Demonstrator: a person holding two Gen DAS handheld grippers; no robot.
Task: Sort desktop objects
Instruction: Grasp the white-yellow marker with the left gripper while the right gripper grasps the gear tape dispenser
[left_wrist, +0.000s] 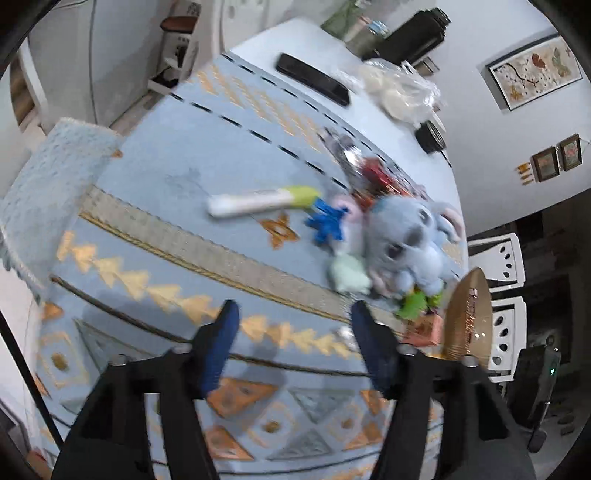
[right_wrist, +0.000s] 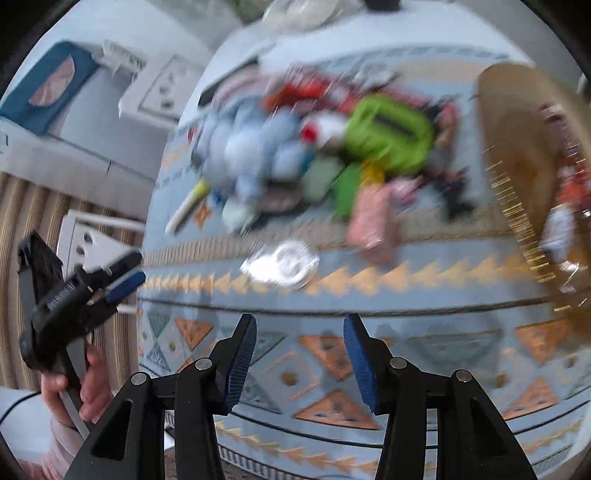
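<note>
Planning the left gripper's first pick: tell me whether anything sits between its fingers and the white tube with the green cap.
Nothing visible does. The left gripper hangs open and empty over bare tablecloth, and the white tube lies alone beyond it; the blue clip and plush toy crowd only its capped end.

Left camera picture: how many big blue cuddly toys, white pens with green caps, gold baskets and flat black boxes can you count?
Blue cuddly toy: 1
White pen with green cap: 1
Gold basket: 1
Flat black box: 1
Total: 4
</note>
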